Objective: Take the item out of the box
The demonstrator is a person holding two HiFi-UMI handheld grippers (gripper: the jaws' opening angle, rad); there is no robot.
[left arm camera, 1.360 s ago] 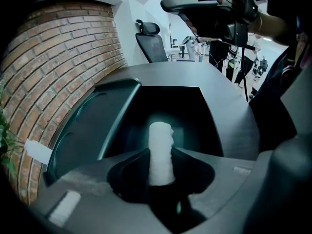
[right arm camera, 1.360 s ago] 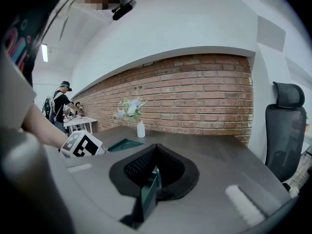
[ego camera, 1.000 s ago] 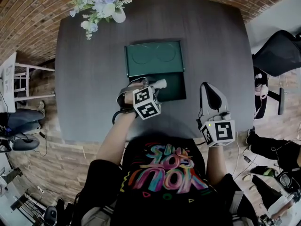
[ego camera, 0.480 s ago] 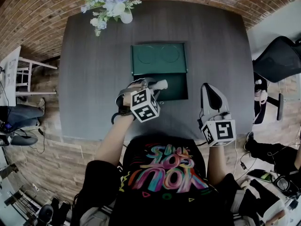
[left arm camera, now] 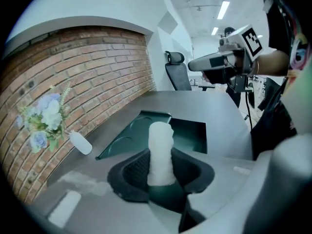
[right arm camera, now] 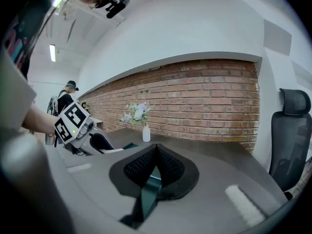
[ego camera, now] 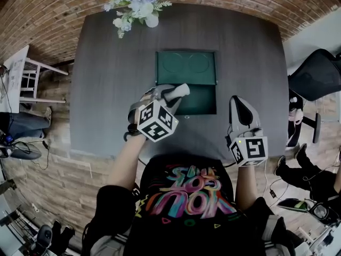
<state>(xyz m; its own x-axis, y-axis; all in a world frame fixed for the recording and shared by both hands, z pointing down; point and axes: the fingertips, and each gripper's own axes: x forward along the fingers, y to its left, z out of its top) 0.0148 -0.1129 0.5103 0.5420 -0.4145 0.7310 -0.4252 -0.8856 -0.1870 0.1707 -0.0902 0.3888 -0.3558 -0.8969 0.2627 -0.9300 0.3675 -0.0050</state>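
Observation:
A dark green box (ego camera: 186, 79) lies open on the dark table (ego camera: 106, 79), its lid (ego camera: 185, 66) folded back away from me. My left gripper (ego camera: 171, 95) is shut on a white cylindrical item (ego camera: 179, 91), lifted over the box's near left corner. In the left gripper view the white item (left arm camera: 160, 152) stands upright between the black pads (left arm camera: 134, 172), with the open box (left arm camera: 187, 133) below and behind it. My right gripper (ego camera: 241, 111) hovers to the right of the box; in its own view the pads (right arm camera: 165, 167) touch at the tips with nothing held.
A white vase of pale flowers (ego camera: 136, 4) stands at the table's far left. A brick wall (ego camera: 48, 20) runs behind the table. A black office chair (ego camera: 314, 63) stands to the right. A white side table (ego camera: 21, 79) is at the left.
My left gripper has risen with the white item, lifting it up out of the box. The right gripper has stayed where it was.

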